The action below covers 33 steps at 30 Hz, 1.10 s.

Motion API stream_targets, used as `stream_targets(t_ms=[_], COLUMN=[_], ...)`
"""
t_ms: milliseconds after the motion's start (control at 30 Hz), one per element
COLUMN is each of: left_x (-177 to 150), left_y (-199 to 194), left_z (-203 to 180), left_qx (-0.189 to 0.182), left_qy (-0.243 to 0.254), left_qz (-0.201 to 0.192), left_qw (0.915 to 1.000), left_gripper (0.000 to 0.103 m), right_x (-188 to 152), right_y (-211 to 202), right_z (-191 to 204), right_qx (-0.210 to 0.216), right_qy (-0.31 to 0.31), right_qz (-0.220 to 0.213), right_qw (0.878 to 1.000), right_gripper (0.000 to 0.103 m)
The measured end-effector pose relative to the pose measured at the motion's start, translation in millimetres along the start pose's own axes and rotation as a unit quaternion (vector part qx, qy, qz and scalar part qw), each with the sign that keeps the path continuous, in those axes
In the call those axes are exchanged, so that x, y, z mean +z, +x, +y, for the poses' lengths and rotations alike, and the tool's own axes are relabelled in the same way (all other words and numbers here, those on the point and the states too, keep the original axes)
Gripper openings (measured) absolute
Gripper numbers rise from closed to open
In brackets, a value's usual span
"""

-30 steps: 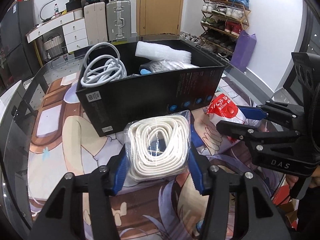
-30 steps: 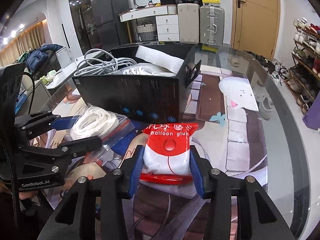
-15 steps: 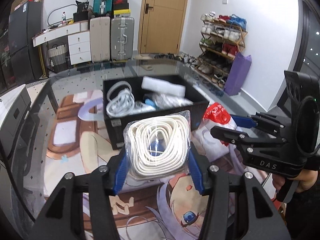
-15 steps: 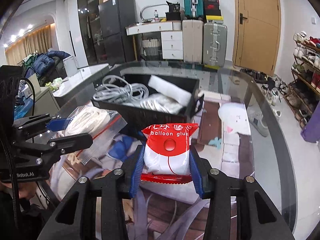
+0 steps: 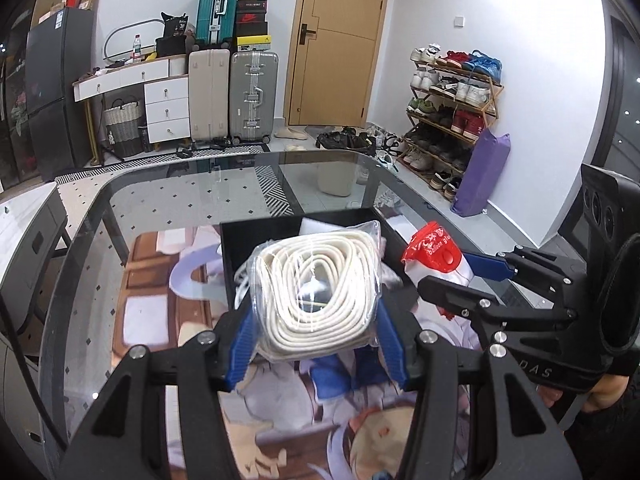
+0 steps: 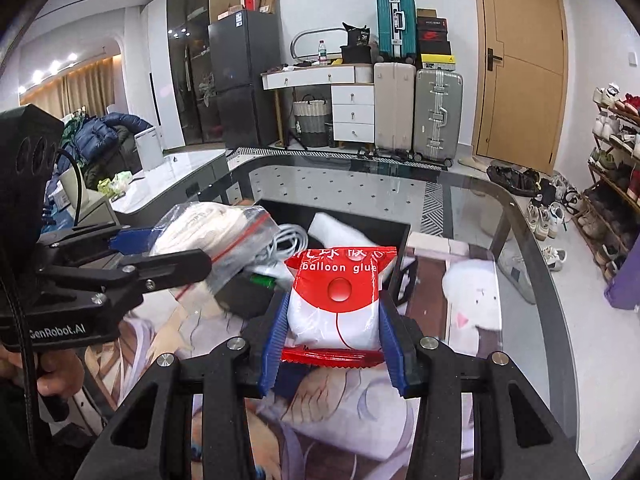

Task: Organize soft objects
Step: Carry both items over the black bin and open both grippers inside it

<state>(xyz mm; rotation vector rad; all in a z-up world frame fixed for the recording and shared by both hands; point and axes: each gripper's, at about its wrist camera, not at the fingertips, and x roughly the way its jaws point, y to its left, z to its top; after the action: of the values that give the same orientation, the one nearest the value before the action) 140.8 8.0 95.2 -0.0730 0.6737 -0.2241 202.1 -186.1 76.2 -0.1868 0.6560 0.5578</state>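
Left gripper [image 5: 316, 340] clamped on clear bag of coiled white cord [image 5: 318, 294], raised above black box [image 6: 360, 220]; right gripper [image 6: 334, 350] closed on red-and-white balloon glue packet [image 6: 338, 300], likewise aloft over glass table [image 5: 160, 188]

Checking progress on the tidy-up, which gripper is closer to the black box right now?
Left, slightly. The left gripper holds the bagged white cord just at the black box, its bag overlapping the near edge. The right gripper holds the balloon glue packet beside the box's right corner.
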Motion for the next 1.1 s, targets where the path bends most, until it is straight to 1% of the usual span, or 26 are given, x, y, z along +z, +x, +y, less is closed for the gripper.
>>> stream_targets(t_ms=[167,267,400,500,600,733,900,967,1000,1033,1100], left_x=[14,21,21,19,19,19,18,17,16,17,17], left_y=[25,40,54,63,69,73,78,79,79,80,82], left_z=[1,4,4,2,5,7,13,16,18,21,23], left_qx=[0.008,0.015,0.016,0.024,0.028,0.025,0.02,0.016,0.014,0.012,0.013], left_qy=[0.003,0.003,0.011,0.023,0.024,0.029,0.019,0.012,0.008,0.004,-0.001], left_qz=[0.005,0.011,0.019,0.024,0.031,0.036,0.035,0.036,0.036,0.037,0.041], left_qw=[1.0,0.9998,0.9996,0.9992,0.9988,0.9986,0.999,0.9992,0.9992,0.9992,0.9991], left_gripper=[0.053,0.053,0.053,0.053,0.053,0.053,0.053,0.054,0.054,0.054,0.054], right_x=[15,23,28,27,29,27,27,25,25,24,24], right_y=[17,34,58,75,85,96,101,100,98,94,85], right_z=[-3,-2,-5,-6,-4,-6,-9,-9,-10,-10,-12], right_qx=[-0.004,-0.007,-0.008,-0.014,-0.018,-0.015,-0.014,-0.017,-0.017,-0.015,-0.013], right_qy=[-0.007,-0.017,-0.022,-0.033,-0.048,-0.054,-0.053,-0.057,-0.059,-0.057,-0.056], right_qz=[0.004,0.014,0.028,0.035,0.04,0.05,0.051,0.046,0.04,0.033,0.019], right_qw=[1.0,1.0,0.999,0.999,0.998,0.997,0.997,0.997,0.997,0.998,0.998], right_gripper=[0.043,0.043,0.043,0.043,0.043,0.044,0.044,0.051,0.053,0.058,0.071])
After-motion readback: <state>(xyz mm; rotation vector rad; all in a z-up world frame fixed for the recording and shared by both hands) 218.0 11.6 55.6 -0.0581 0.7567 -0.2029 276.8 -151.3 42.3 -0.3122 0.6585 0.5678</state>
